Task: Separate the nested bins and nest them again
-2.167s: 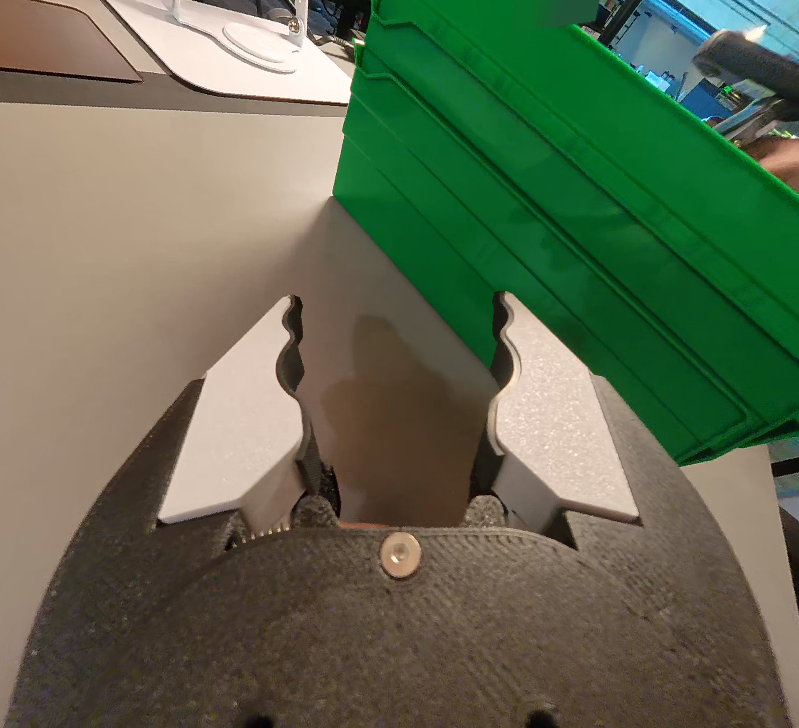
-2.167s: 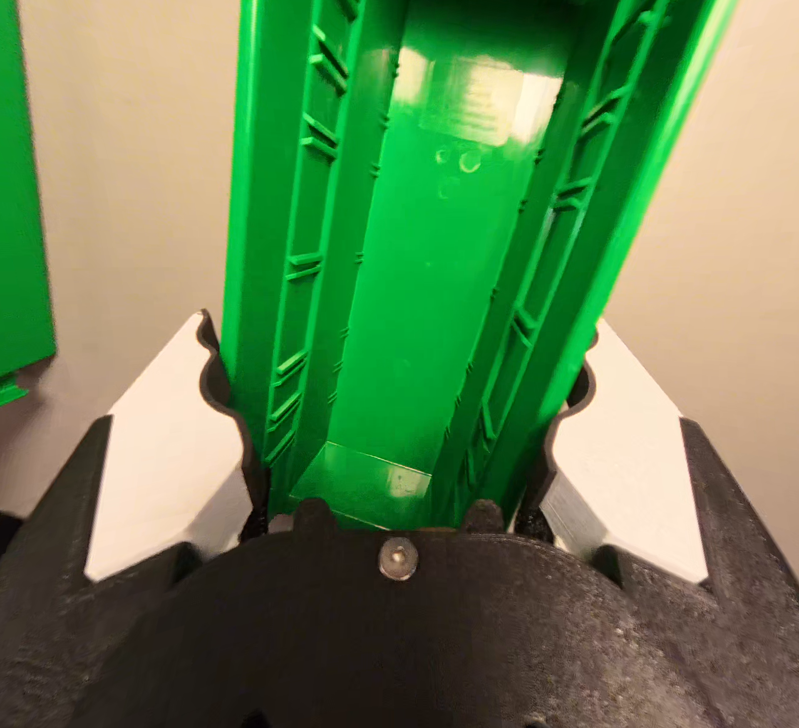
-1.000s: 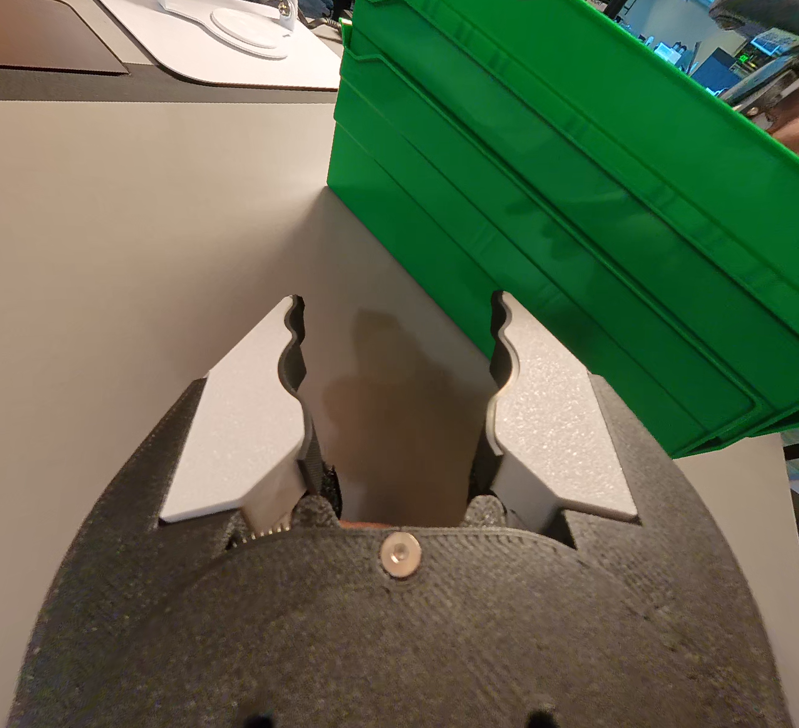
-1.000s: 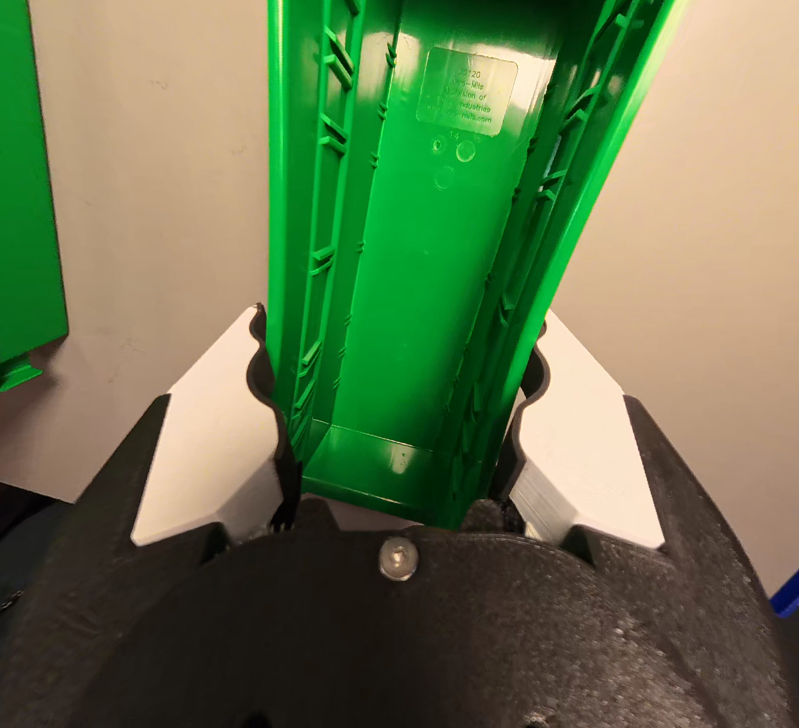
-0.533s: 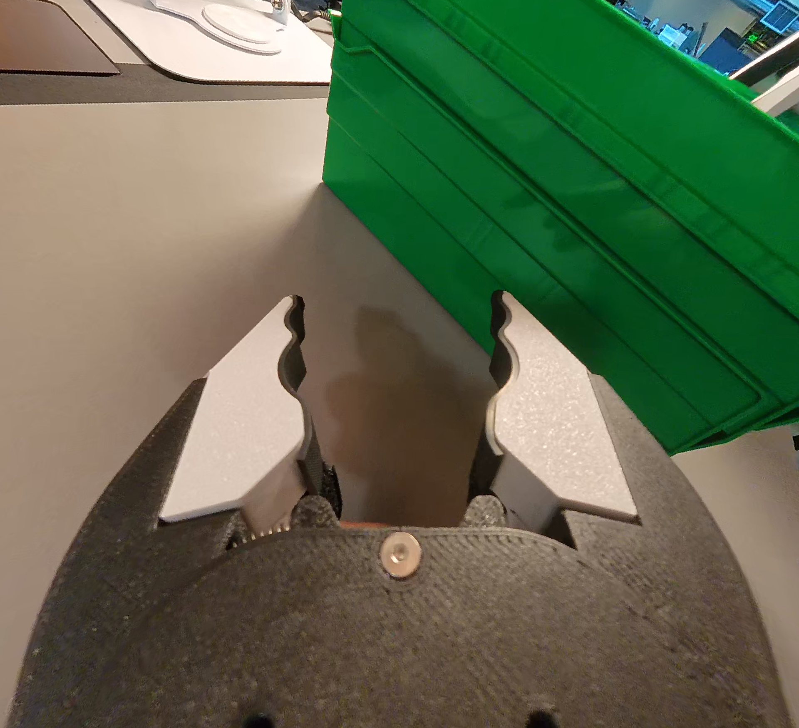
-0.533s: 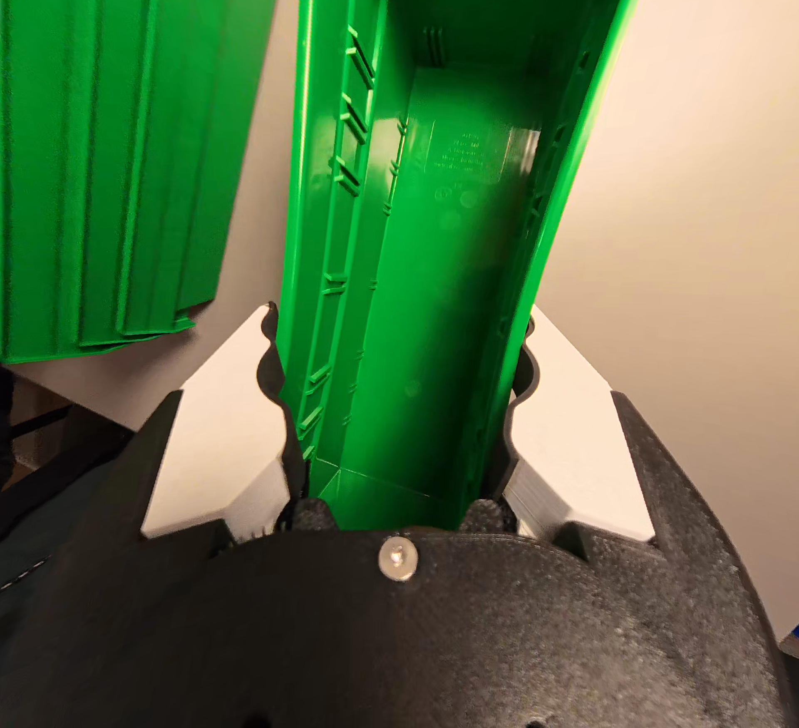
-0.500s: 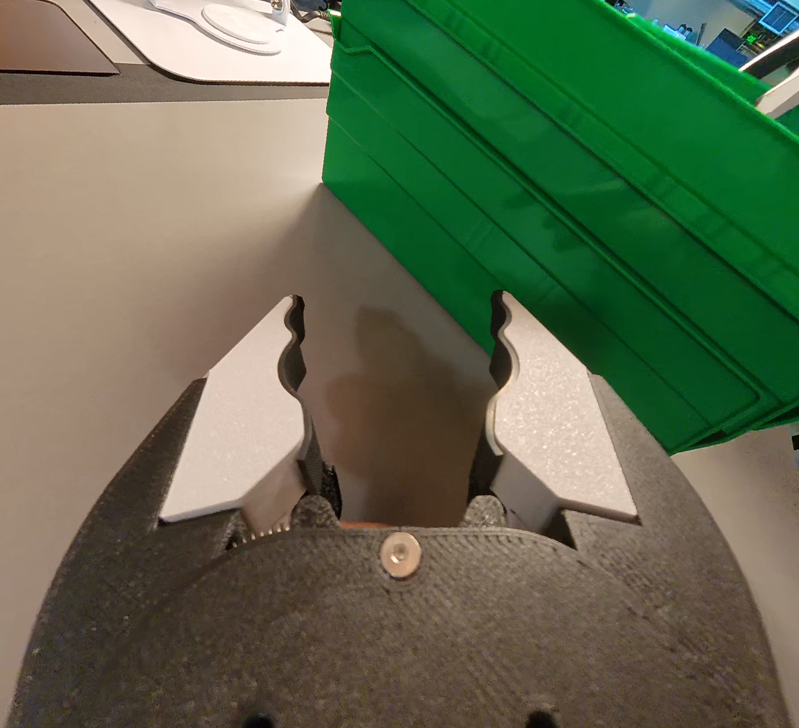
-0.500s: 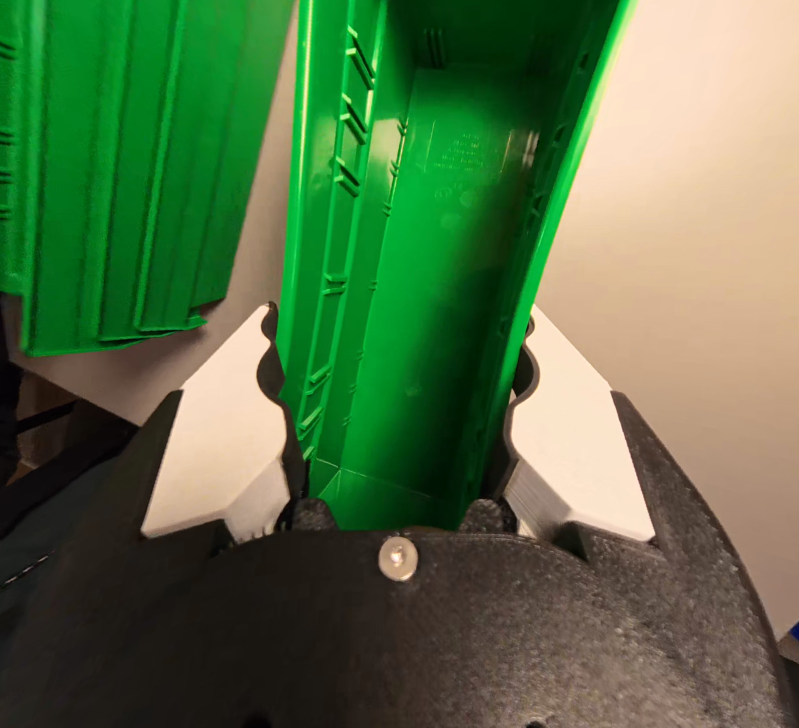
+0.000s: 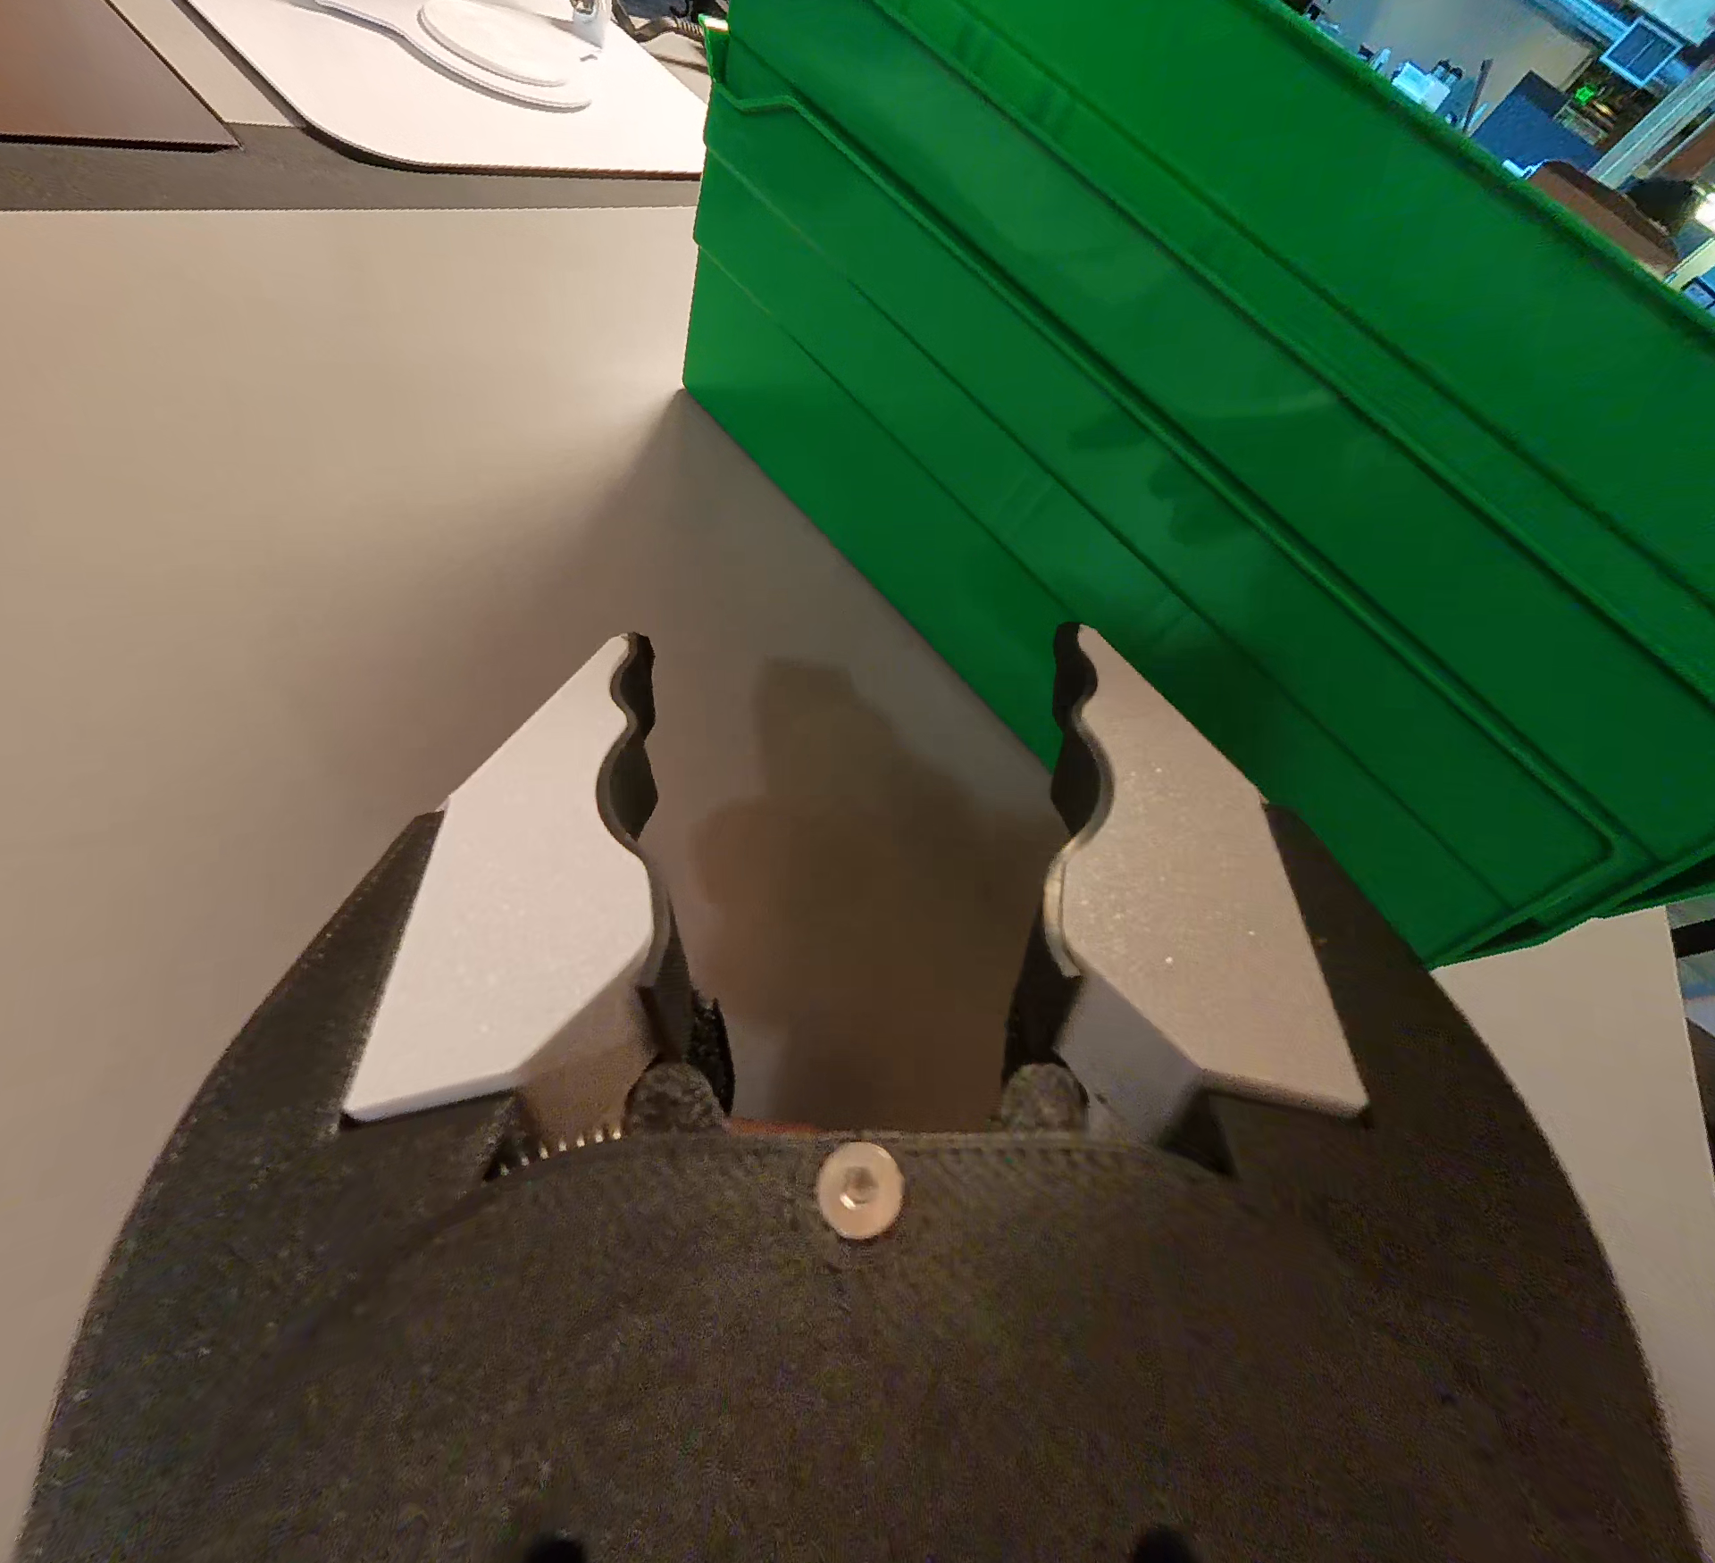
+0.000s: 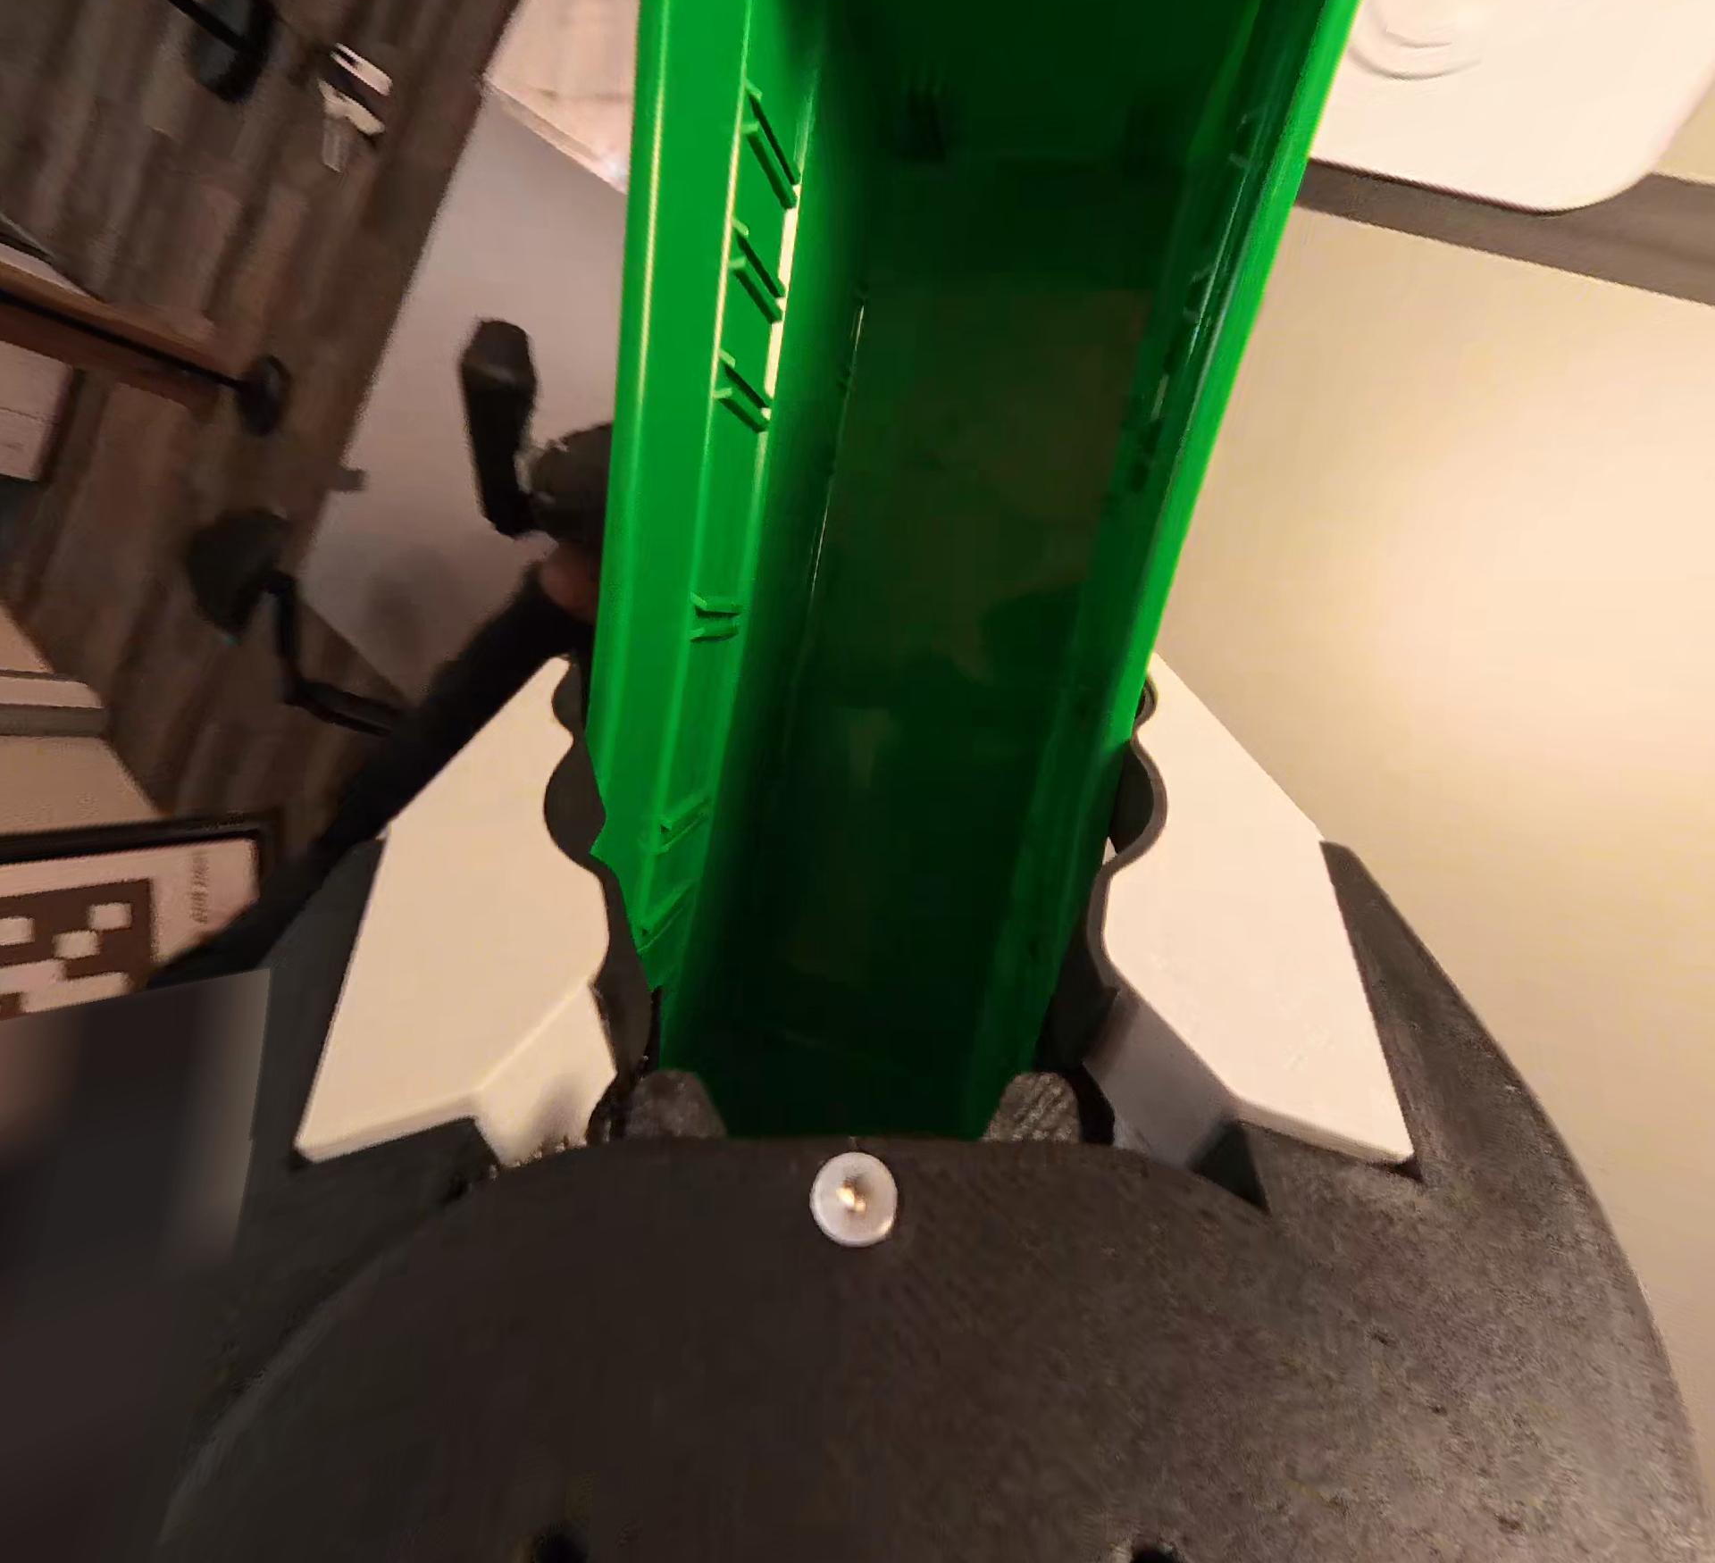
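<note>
Clamping one green bin [image 10: 928, 498] across its width, the right gripper [image 10: 854, 739] is holding it clear of the nested stack [image 9: 1160, 312] on the table's [image 9: 325, 451] far right, prob. for separating, w/ left gripper [image 9: 849, 683] waiting near, apart & empty.

Nested green bins [image 9: 1160, 368], stacked and tilted, occupying right half of left wrist frame, lower corner on table [image 9: 325, 451]. Single green bin [image 10: 928, 498], long, narrow, ribbed along rims, filling centre of right wrist frame, open side toward camera.
</note>
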{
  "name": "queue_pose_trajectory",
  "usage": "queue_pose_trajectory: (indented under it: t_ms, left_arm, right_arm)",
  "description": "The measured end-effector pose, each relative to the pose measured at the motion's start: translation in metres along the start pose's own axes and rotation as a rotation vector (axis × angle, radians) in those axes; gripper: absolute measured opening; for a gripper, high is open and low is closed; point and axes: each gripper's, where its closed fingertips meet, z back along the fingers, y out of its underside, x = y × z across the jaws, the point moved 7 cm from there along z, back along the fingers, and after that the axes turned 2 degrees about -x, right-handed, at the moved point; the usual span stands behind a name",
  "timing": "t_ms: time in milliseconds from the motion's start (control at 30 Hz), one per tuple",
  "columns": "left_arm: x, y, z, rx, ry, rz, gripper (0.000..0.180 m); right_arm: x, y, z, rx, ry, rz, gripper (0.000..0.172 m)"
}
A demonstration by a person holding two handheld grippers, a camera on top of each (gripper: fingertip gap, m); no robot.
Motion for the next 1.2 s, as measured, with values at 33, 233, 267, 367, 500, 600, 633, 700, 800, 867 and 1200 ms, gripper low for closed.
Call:
queue_pose_trajectory:
  t_ms: [33,233,267,367,500,600,633,700,800,867,1200]
  left_arm:
    - [0.0,0.0,0.0,0.001,0.0,-0.005,0.086]
    - [-0.001,0.0,0.001,-0.005,0.007,-0.001,0.086]
    - [0.0,-0.001,0.001,-0.009,0.01,0.004,0.085]
    - [0.0,-0.001,0.002,-0.011,0.013,0.011,0.085]
    - [-0.002,0.0,0.001,0.0,0.008,-0.017,0.085]
    - [-0.005,0.001,0.001,0.004,0.008,-0.039,0.085]
    - [-0.005,0.001,0.001,0.004,0.009,-0.041,0.085]
    - [-0.005,0.001,0.001,0.001,0.014,-0.037,0.085]
    - [-0.004,0.0,0.002,0.0,0.018,-0.031,0.085]
    - [-0.005,0.001,0.001,0.004,0.018,-0.036,0.085]
    - [-0.005,0.001,0.001,0.01,0.02,-0.036,0.085]
  right_arm:
    - [0.005,-0.002,-0.01,-0.011,-0.036,-0.034,0.111]
    - [0.004,0.01,-0.076,-0.006,-0.124,-0.247,0.114]
    - [0.002,0.012,-0.081,-0.016,-0.116,-0.265,0.115]
    - [-0.003,0.015,-0.088,-0.048,-0.074,-0.309,0.119]
    - [-0.007,0.013,-0.092,-0.068,0.043,-0.302,0.122]
    - [-0.008,0.011,-0.101,-0.058,0.154,-0.264,0.124]
    - [-0.008,0.011,-0.106,-0.053,0.182,-0.25,0.125]
    - [-0.007,0.013,-0.116,-0.042,0.214,-0.229,0.128]
    - [-0.008,0.013,-0.123,-0.028,0.25,-0.208,0.131]
    - [-0.006,0.013,-0.124,-0.024,0.263,-0.197,0.132]
    - [0.009,0.012,-0.106,-0.104,0.173,-0.117,0.131]
